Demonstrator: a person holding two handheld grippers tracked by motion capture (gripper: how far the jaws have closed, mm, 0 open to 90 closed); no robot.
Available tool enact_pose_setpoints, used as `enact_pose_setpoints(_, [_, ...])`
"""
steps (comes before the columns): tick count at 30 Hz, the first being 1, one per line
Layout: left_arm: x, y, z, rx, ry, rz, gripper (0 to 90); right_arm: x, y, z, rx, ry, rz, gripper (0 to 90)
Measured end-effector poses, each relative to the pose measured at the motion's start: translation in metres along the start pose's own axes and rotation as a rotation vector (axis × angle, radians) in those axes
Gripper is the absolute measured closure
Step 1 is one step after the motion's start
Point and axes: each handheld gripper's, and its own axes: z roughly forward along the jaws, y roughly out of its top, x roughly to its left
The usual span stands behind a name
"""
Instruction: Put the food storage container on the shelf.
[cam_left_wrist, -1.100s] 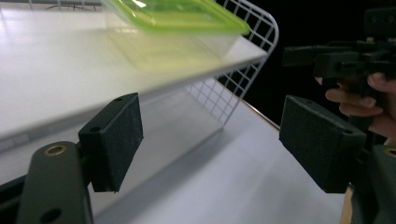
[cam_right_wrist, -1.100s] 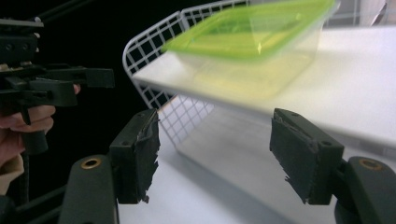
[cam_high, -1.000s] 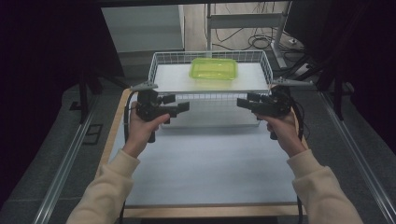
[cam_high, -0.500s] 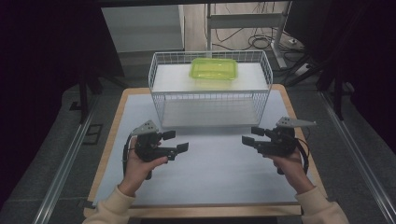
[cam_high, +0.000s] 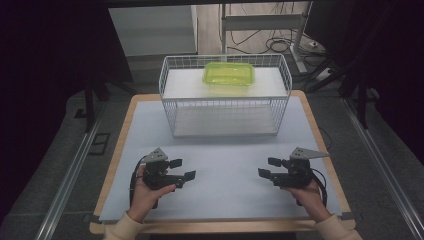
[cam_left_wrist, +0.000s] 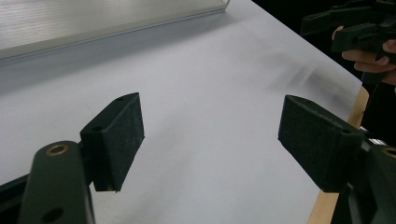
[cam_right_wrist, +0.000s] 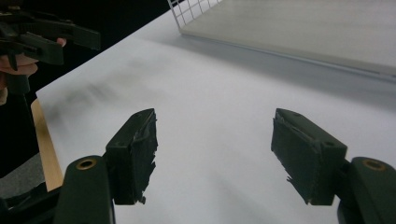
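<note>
On the white table (cam_high: 225, 150), both empty grippers hover well short of the wire basket (cam_high: 225, 112).

No legible text, label, brand, number or sign anywhere.

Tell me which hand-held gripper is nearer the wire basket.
Left, by a little. The left hand-held gripper sits below the wire basket, near its left front corner. The right hand-held gripper sits below the basket's right front corner, slightly farther out. Both are open, holding nothing.
</note>
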Motion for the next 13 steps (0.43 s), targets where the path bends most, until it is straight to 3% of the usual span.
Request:
enact_pose_setpoints(7, [0.002, -0.006, -0.001, 0.005, 0.020, 0.001, 21.9, 0.005, -0.006, 0.000, -0.035, -0.068, -0.097, 23.1])
enact_pose_setpoints(13, [0.008, -0.016, 0.003, 0.028, 0.053, 0.005, 21.7, -0.007, -0.016, -0.006, -0.028, -0.179, -0.084, 17.8])
